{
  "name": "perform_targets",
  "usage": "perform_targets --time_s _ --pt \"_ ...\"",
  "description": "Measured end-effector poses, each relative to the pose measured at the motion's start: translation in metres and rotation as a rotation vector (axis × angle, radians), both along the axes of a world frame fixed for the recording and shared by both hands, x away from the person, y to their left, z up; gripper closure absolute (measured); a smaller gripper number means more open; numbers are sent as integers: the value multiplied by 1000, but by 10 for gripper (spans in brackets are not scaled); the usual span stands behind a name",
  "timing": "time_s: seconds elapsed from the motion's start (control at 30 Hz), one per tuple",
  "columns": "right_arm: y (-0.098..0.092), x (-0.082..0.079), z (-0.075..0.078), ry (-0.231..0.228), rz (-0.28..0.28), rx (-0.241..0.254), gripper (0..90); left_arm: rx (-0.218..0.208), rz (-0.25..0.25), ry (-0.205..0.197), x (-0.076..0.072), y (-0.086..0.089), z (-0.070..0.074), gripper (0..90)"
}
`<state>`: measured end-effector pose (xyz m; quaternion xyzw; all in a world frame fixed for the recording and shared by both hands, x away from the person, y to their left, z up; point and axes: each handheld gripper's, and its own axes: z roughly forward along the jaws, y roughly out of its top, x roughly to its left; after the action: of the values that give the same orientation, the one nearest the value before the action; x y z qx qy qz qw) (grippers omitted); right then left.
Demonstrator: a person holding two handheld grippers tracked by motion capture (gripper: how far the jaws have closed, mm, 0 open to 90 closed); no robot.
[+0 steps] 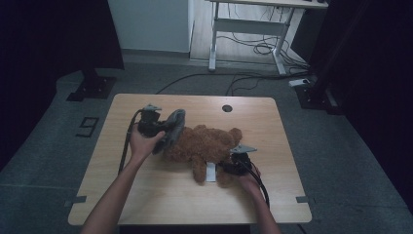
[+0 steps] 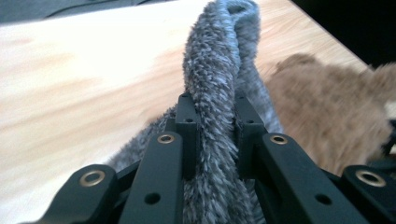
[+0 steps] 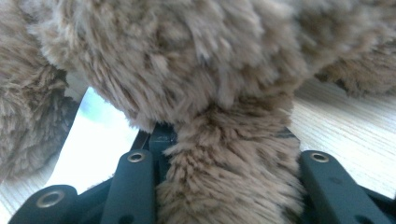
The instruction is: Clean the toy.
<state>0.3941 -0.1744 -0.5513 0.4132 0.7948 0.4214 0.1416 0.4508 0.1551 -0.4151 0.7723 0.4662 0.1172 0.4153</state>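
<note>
Fur fills the gap between both pairs of jaws. We see the left gripper [image 2: 212, 135] clamped on a fold of grey fluffy cloth [image 2: 219, 70] — the jaws press it from both sides, and the cloth rises beyond them in a thick twisted roll. From above, the left gripper [image 1: 155, 127] sits near the far left part of the table [image 1: 146, 195], in the person's left hand [image 1: 141, 144], with the grey cloth [image 1: 174, 126] draped against the head end of the brown teddy bear [image 1: 204, 144].

The right gripper [image 3: 224, 154] is clamped on a limb of the teddy bear [image 3: 187, 56] — brown plush is squeezed narrow between the jaws and bulges wide just past them. In the high view the right gripper [image 1: 233, 168] grips the bear at its near side, close to a leg, just beside a pale tag [image 1: 210, 171] lying flat on the wood.

The bear lies on its side across the middle of the table, touching the grey cloth at one end.
</note>
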Motion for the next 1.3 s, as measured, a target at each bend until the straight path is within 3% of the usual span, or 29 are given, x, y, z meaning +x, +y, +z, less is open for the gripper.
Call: perform_targets --time_s 0.07,0.1,0.2,0.4,0.5,0.63,0.77,0.87,0.97,1.07,1.2,1.3 --pt "-1 -1 -1 -1 -6 4 569 20 -26 10 5 -17 1 761" --pt "-2 -2 -1 0 -10 2 569 50 -33 17 8 -28 -3 761" --pt "-3 -2 -1 -2 -12 2 569 85 -33 16 8 -39 -12 765" --pt "-3 -3 -1 0 -24 1 555 116 -52 45 -2 -36 -25 775" --pt "-3 -3 -1 10 -47 2 516 129 -62 31 -16 -34 -32 779" --pt "-6 -7 -1 25 -71 14 382 126 -67 2 -31 -32 -38 783" --pt "-20 -18 2 20 -52 54 283 84 -76 -10 -42 -28 -42 785" --pt "-36 -28 12 -2 -45 106 237 87 -78 -45 -53 -29 -44 785" --pt "-53 -38 29 -46 -46 187 204 102 -79 -88 -65 -30 -48 786" --pt "-60 -42 47 -95 -63 245 187 78 -79 -94 -71 -26 -50 786" --pt "-54 -34 67 -129 -67 261 183 49 -81 -84 -74 -23 -51 786" --pt "-40 -17 79 -128 -65 229 179 49 -79 -91 -77 -24 -52 786"
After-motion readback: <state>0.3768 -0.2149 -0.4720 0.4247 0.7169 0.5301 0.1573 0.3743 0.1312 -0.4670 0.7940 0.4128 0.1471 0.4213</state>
